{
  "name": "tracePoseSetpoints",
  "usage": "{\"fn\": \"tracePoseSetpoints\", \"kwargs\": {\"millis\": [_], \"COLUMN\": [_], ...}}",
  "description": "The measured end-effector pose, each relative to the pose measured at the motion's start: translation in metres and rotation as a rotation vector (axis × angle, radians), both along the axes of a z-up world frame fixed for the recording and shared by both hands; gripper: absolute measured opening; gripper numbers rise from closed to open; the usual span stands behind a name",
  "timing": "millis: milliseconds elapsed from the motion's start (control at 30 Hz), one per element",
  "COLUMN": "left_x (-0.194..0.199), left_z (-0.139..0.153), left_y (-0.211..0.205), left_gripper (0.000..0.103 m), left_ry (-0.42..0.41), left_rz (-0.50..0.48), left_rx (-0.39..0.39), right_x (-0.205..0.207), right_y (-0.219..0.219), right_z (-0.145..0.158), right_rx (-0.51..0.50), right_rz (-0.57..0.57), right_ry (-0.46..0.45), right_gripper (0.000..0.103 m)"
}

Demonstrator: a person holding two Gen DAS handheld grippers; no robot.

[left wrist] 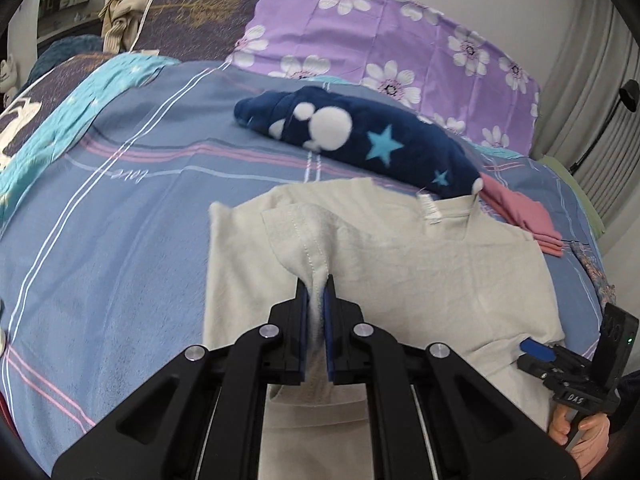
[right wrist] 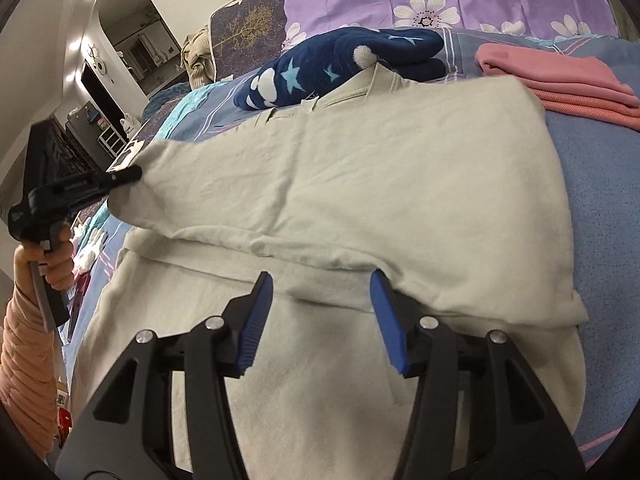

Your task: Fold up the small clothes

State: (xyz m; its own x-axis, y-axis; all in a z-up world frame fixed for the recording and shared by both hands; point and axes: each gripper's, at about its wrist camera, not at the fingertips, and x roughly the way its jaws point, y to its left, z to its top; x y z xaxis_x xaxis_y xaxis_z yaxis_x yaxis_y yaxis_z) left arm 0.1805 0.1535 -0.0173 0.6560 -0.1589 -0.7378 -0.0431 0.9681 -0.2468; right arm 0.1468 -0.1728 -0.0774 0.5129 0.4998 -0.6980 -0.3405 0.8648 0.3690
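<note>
A pale beige T-shirt is spread on a blue striped bedsheet, filling the lower centre of both views. A hemmed fold of it is clamped between the pads of the left gripper, seen again at the left edge of the right wrist view. The right gripper stands with its jaws apart over the shirt's folded edge, nothing pinched. A navy star-patterned fleece garment and folded pink clothes lie beyond the shirt.

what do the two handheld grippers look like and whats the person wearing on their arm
Both the left gripper and right gripper are matte black plastic linkages with silver rivets and ribbed blue pads, each on a black pistol-style handle. A small green light glows on the right one's housing. The left arm wears a quilted peach puffer sleeve.
</note>
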Motion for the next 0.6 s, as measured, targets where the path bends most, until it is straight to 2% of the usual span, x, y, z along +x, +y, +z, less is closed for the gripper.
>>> {"fn": "tracePoseSetpoints", "kwargs": {"millis": [67,100,167,267,367,433,500,567,600], "left_x": [0.001,0.002,0.001,-0.004,-0.011,-0.011,-0.007,-0.001,-0.002], "left_z": [-0.013,-0.019,-0.028,-0.022,-0.008,-0.007,-0.018,-0.042,-0.051], "left_y": [0.0,-0.001,-0.003,0.001,-0.01,-0.023,-0.038,-0.051,-0.056], "left_gripper": [0.013,0.021,0.025,0.025,0.026,0.039,0.042,0.044,0.048], "left_ry": [0.036,0.053,0.07,0.04,-0.022,-0.039,-0.025,0.031,0.022], "left_rz": [0.005,0.016,0.031,0.038,-0.006,-0.042,-0.071,-0.098,-0.094], "left_rx": [0.038,0.073,0.147,0.124,0.101,0.096,0.108,0.125,0.153], "right_x": [-0.001,-0.001,-0.002,-0.002,-0.003,-0.003,-0.007,-0.016,-0.019], "right_y": [0.001,0.001,0.002,0.003,0.003,0.003,0.003,-0.005,-0.012], "right_z": [0.0,0.0,0.0,0.0,0.001,0.002,0.007,0.013,0.013], "right_rx": [-0.001,-0.003,-0.006,-0.009,-0.012,-0.022,-0.088,-0.214,-0.252], "right_rz": [0.003,0.003,0.005,0.006,0.006,0.003,-0.027,-0.095,-0.127], "right_ry": [-0.001,-0.001,-0.002,-0.004,-0.005,-0.007,-0.024,-0.053,-0.048], "right_gripper": [0.054,0.054,0.055,0.055,0.056,0.055,0.053,0.052,0.053]}}
